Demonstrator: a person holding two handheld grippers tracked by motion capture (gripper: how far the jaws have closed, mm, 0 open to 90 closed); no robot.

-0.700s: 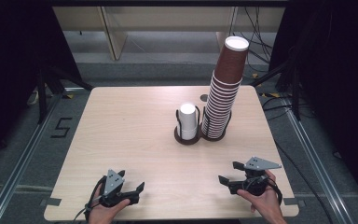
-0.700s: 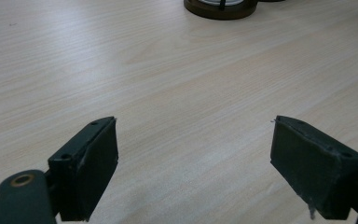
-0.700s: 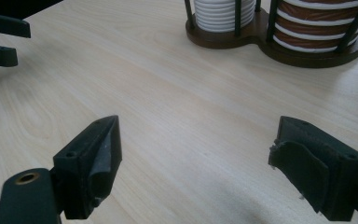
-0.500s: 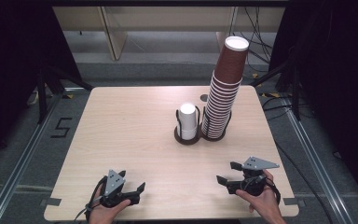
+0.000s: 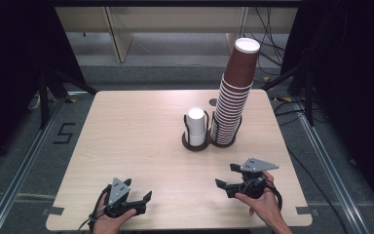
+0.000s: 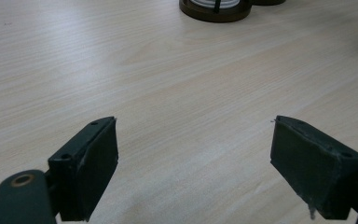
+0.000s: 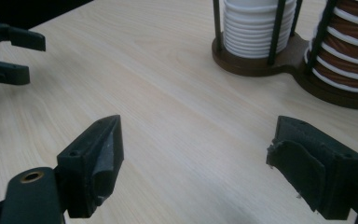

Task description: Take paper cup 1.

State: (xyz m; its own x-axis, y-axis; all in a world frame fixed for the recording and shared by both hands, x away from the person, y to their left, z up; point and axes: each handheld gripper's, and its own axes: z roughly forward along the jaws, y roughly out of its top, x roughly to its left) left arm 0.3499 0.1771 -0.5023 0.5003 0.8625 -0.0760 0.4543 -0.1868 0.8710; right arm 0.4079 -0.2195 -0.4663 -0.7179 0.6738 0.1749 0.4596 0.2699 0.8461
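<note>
- Right now both tools are waiting near the table's near edge, so the work on the cups looks to be only starting, by my reading.
- Left tool [image 5: 143, 199] is sitting by the near left corner, its jaws standing apart with bare wood showing between them in the left gripper view, holding nothing.
- Right tool [image 5: 226, 176] is hovering toward the near right corner, jaws spread wide and gripping nothing, and pointing toward the cups.
- White cup stack [image 5: 196, 126] is standing in a dark wooden holder [image 5: 195, 145] past the table's middle, toward the far edge.
- Brown cup stack [image 5: 234, 97] is rising tall in the holder's other ring, just beside the white one on its right and leaning slightly.
- Next move probably calls for the right tool reaching forward to a stack and closing gently on one cup's wall, since the tall stack could topple.
- Table [image 5: 126, 126] is showing pale wood grain; dark curtains, cables and a grey floor are surrounding it.
</note>
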